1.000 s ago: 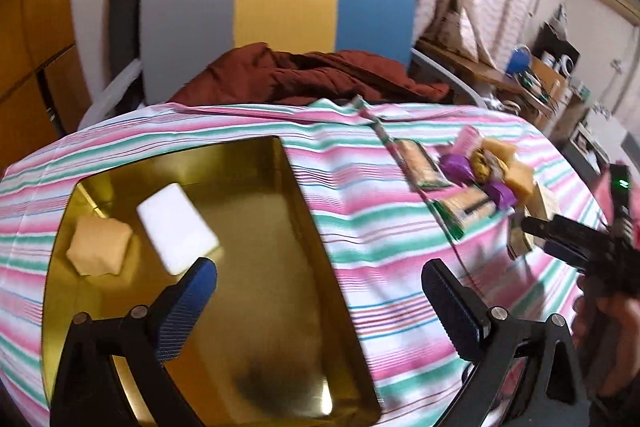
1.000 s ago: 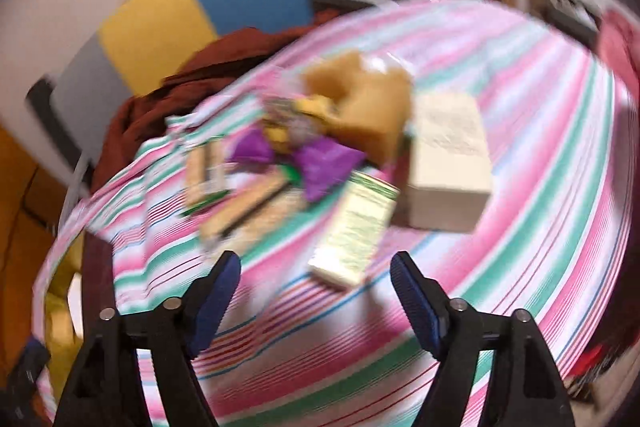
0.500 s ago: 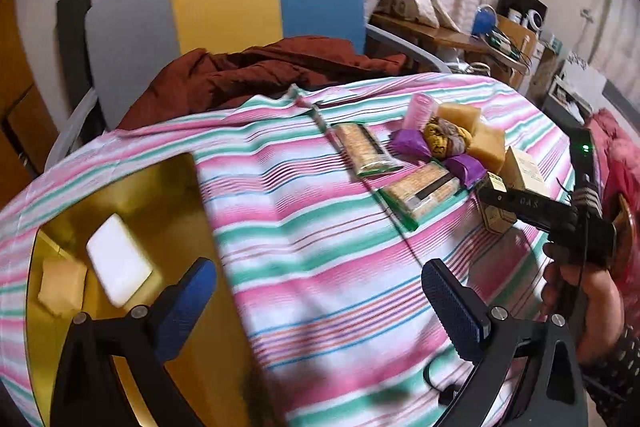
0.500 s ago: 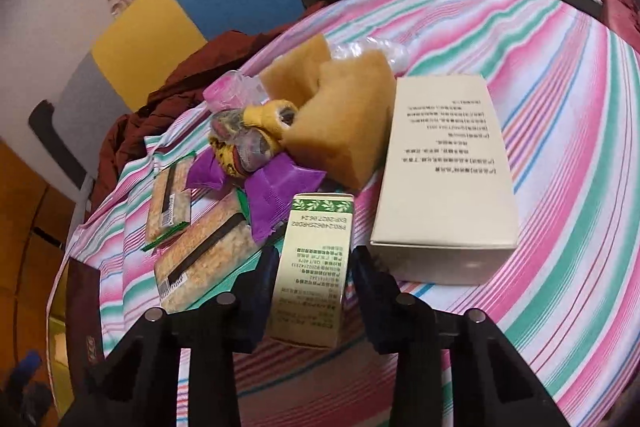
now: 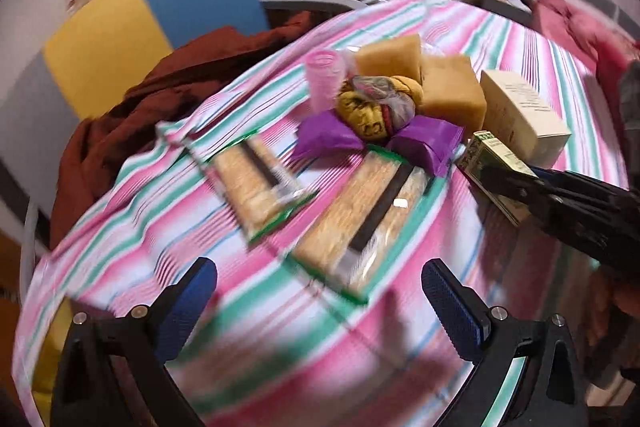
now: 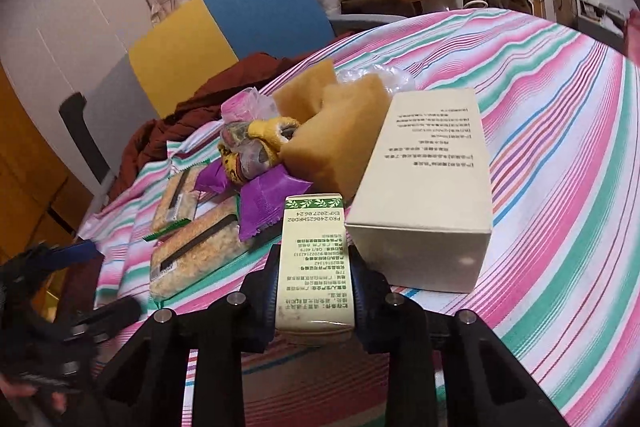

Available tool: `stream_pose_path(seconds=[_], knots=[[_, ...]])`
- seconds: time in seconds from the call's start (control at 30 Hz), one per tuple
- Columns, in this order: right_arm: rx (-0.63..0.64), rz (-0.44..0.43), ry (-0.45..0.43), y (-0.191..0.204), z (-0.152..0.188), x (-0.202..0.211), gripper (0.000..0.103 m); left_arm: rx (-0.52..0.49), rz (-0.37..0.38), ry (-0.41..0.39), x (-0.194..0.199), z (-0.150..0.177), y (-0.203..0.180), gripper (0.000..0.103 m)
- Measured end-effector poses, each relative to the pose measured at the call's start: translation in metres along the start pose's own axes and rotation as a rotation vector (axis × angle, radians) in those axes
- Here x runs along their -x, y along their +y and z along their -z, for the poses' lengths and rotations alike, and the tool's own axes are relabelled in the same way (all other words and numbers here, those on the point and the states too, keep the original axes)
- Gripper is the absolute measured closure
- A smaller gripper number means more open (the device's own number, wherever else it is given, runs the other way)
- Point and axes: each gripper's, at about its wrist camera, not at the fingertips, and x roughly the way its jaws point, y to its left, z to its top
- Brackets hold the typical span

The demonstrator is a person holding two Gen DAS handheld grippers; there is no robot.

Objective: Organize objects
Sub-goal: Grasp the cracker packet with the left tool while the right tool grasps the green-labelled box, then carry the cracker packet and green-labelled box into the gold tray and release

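A pile of small goods lies on the striped tablecloth (image 6: 560, 131). My right gripper (image 6: 315, 259) is shut on a small cream box with a green leafy top (image 6: 314, 227), its pads pressing both long sides. The left wrist view shows the same box (image 5: 486, 151) held by the right gripper (image 5: 516, 183) at the right. My left gripper (image 5: 320, 291) hangs open and empty above a cracker packet (image 5: 368, 211). A second cracker packet (image 5: 256, 183) lies to its left. This view is blurred.
A large cream carton (image 6: 432, 179) lies right beside the held box. Behind are two purple packets (image 6: 272, 203), tan sponges (image 6: 340, 131), a pink roller (image 5: 326, 75) and a yellow bundle (image 5: 372, 107). The gold tray's edge (image 5: 52, 339) shows lower left. A chair (image 6: 224, 31) with brown cloth stands behind.
My left gripper swung right, from over the gold tray to over the cracker packets. My right gripper moved in on the small box and shut on it.
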Motion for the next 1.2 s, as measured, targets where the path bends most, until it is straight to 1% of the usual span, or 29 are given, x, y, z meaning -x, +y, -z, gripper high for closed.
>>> stream_pose_path(seconds=[0.07, 0.17, 0.27, 0.33, 0.37, 0.4, 0.5, 0.6, 0.7, 0.83, 1.0, 1.1, 1.2], knots=[[0.004, 0.009, 0.005, 0.001, 0.001, -0.001, 0.073, -0.025, 0.011, 0.007, -0.010, -0.008, -0.004, 0.000], [-0.002, -0.003, 0.002, -0.001, 0.002, -0.001, 0.073, -0.054, 0.016, 0.023, -0.027, -0.018, -0.007, 0.001], [-0.023, -0.028, -0.003, -0.005, 0.002, -0.001, 0.073, -0.055, 0.060, 0.052, -0.043, -0.018, -0.008, 0.013], [-0.028, -0.035, -0.006, -0.007, 0.003, 0.000, 0.073, -0.015, 0.100, 0.019, -0.042, -0.017, -0.005, 0.025], [-0.028, -0.035, -0.007, -0.008, 0.003, 0.001, 0.073, 0.009, 0.112, 0.016, -0.042, -0.017, -0.004, 0.034], [-0.028, -0.035, -0.007, -0.008, 0.004, 0.001, 0.073, 0.039, 0.121, 0.007, -0.041, -0.015, -0.004, 0.041], [-0.028, -0.036, -0.008, -0.009, 0.005, 0.001, 0.073, 0.054, 0.118, -0.037, -0.035, -0.008, -0.013, 0.047], [-0.031, -0.039, -0.009, -0.008, 0.004, 0.000, 0.073, 0.077, 0.114, -0.088, -0.030, 0.004, -0.018, 0.049], [-0.030, -0.039, -0.010, -0.008, 0.004, -0.001, 0.073, 0.073, 0.095, -0.107, -0.021, 0.012, -0.024, 0.051], [-0.025, -0.034, -0.010, -0.008, 0.004, -0.001, 0.073, 0.085, 0.070, -0.138, -0.011, 0.030, -0.028, 0.051], [-0.006, -0.016, -0.001, -0.005, 0.003, 0.000, 0.073, 0.156, 0.025, -0.150, 0.002, 0.051, -0.021, 0.052], [0.015, 0.009, 0.008, 0.001, 0.005, 0.002, 0.073, 0.200, 0.017, -0.150, 0.008, 0.059, -0.018, 0.052], [0.018, 0.011, 0.018, 0.005, 0.011, 0.010, 0.073, 0.216, 0.017, -0.152, 0.012, 0.065, -0.019, 0.052]])
